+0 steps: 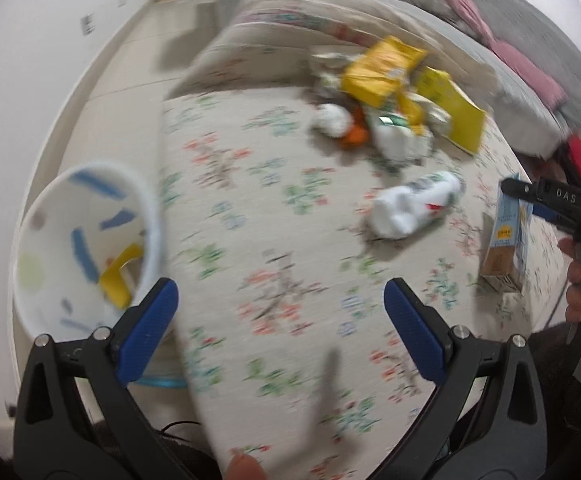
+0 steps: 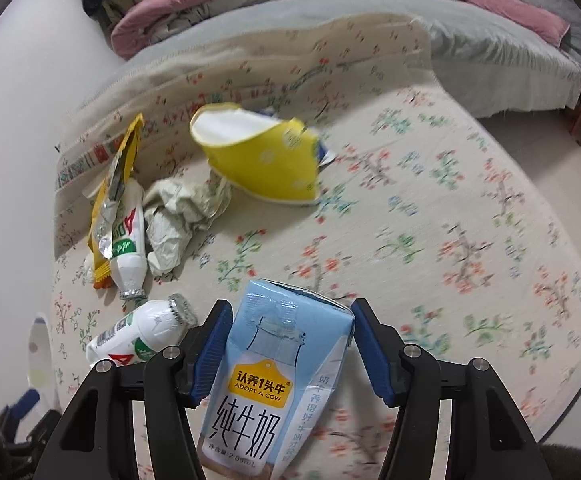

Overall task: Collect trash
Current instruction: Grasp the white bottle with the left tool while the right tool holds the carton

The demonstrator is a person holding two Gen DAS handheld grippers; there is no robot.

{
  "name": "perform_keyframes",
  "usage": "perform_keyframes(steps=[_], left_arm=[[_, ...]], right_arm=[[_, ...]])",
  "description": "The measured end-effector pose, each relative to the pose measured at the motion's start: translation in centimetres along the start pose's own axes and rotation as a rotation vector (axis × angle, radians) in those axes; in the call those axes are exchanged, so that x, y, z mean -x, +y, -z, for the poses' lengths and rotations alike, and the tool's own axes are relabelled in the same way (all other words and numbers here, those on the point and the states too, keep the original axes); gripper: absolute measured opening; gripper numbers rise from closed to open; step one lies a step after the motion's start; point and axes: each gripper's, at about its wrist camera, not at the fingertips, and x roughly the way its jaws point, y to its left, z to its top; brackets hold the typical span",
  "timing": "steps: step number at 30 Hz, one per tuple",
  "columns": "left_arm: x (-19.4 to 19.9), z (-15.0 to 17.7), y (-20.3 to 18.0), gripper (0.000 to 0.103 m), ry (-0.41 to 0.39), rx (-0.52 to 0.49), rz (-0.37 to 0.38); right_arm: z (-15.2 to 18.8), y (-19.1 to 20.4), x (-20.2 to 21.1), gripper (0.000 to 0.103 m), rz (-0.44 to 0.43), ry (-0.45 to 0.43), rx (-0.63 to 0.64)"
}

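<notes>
Right claw (image 2: 286, 344) tilts steeply down, pads gripping light-blue milk carton (image 2: 278, 380).

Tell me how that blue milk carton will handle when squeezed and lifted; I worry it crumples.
The milk carton looks like thin paperboard with an opened, dented top, so it is probably empty, light, and may buckle under the right gripper. Its flat sides should not roll, though standing upright it could tip if nudged.
</notes>
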Motion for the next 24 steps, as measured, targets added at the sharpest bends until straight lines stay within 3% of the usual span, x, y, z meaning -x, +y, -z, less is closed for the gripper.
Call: perform_keyframes(steps=[6, 15, 20, 24], left_arm=[[-1.0, -2.3, -4.6, 0.102, 0.0, -0.16, -0.001], [-3.7, -4.9, -9.9, 0.088, 0.028, -0.299, 0.024], [-6.1, -5.2, -12.1, 0.063, 0.06, -0.383, 0.036], [-7.2, -5.1, -12.6, 0.057, 0.074, -0.386, 0.041]], right_arm=[[0.1, -2.8, 0.6, 0.062, -0.043, -0.015, -0.026], [0.3, -6.3, 0.7, 0.062, -0.083, -0.014, -0.075], [0.6, -6.7, 0.3, 0.062, -0.114, -0.003, -0.094], [1.0, -6.5, 0.0, 0.062, -0.122, 0.003, -0.088]])
